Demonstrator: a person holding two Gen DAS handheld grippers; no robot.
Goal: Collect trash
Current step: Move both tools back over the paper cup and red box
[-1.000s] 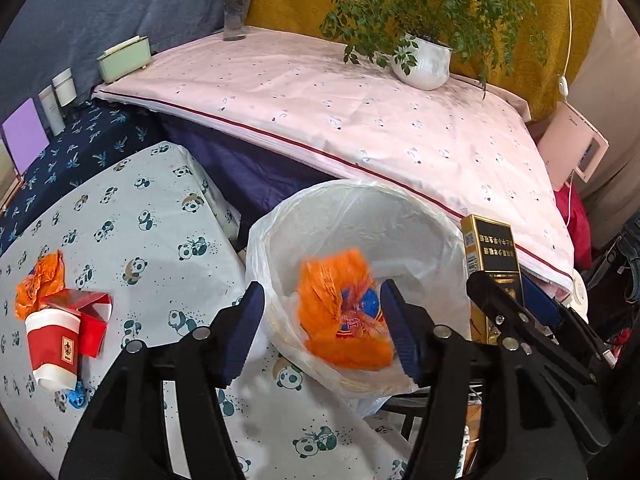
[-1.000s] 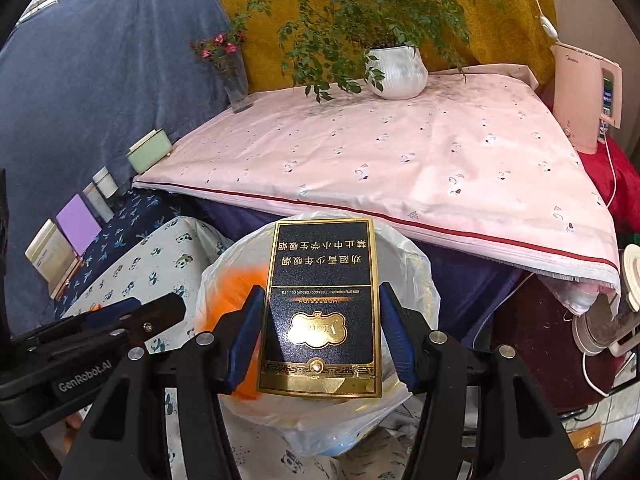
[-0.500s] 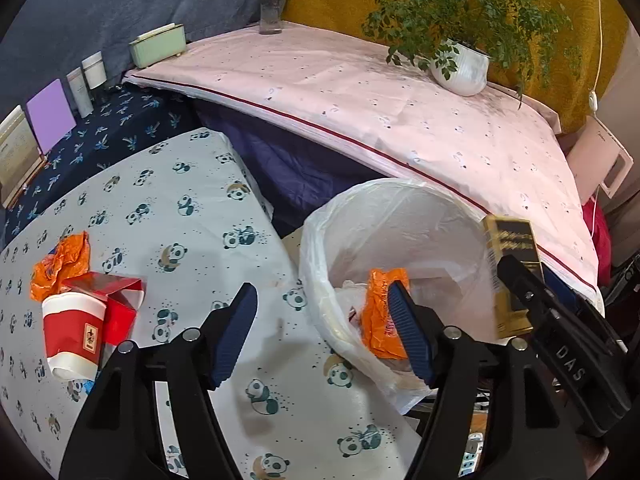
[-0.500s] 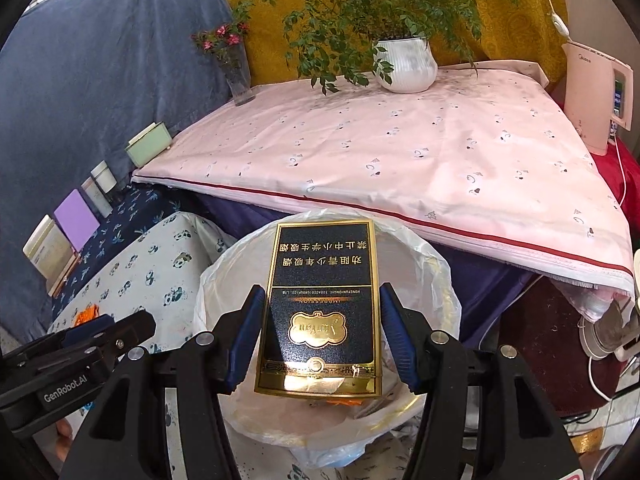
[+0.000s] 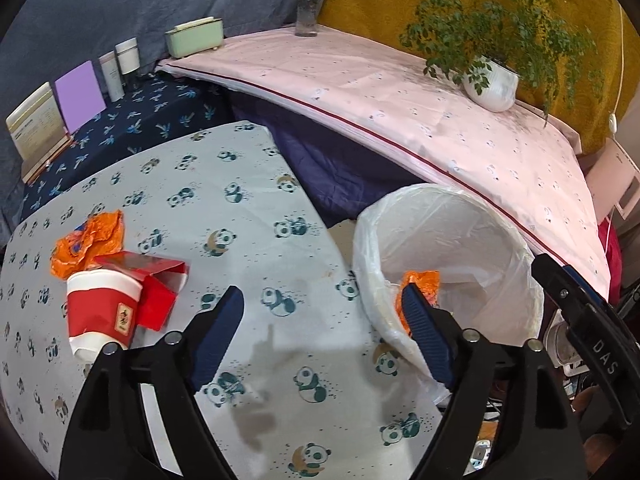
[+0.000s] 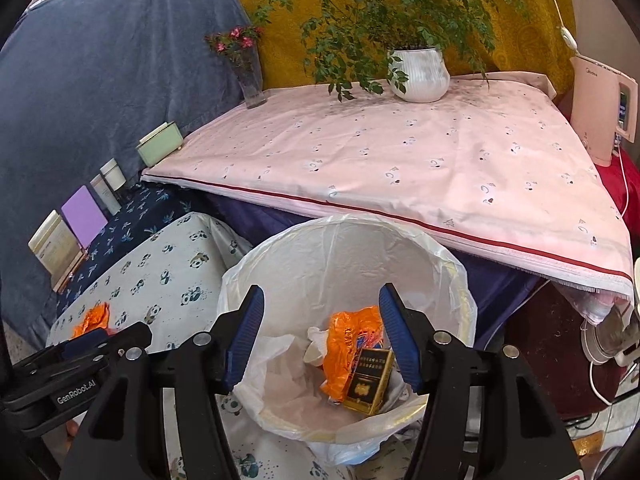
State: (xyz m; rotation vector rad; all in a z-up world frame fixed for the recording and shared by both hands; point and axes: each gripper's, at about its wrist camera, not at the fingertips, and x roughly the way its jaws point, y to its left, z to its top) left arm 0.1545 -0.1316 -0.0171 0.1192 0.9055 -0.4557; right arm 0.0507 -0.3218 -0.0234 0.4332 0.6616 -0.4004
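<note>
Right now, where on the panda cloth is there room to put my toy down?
The panda cloth is bare between the red cup and the bin, and toward its far edge. It is crowded at the left, where the cup, red box and orange wrapper bunch together.

Lower left of the left wrist view: a red-and-white paper cup against a glossy red box, with a crumpled orange wrapper behind, all on a pale grey desk cloth printed with teal pandas. Centre of the right wrist view: a translucent white bin liner holding an orange wrapper and a black-and-gold box. Across the top, a pink sheet edged in a red stripe, with mustard-yellow fabric behind.
</note>
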